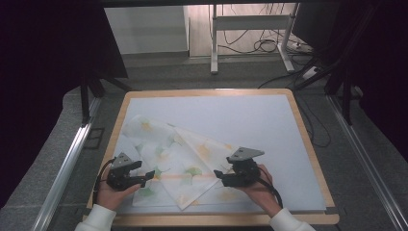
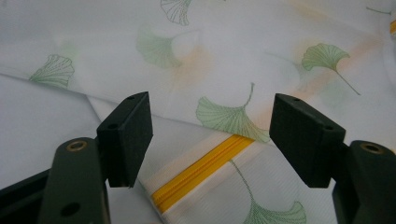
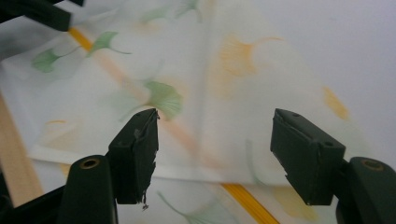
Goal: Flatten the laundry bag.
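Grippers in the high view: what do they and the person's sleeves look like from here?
Both are black handheld tools. The left gripper and right gripper each carry a grey three-cornered plate on top and trail a black cable. Up close, the jaws end in blocky dark pads with small holes, on arms with brass-coloured pivot rings. The person wears white sleeves.

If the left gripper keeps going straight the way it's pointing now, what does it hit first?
Most likely the white leaf-print cloth. The left gripper has its jaws open, pointing down at the fabric, with the yellow zipper lying between and just below them. Depth is hard to judge, so it may meet the zipper edge first.
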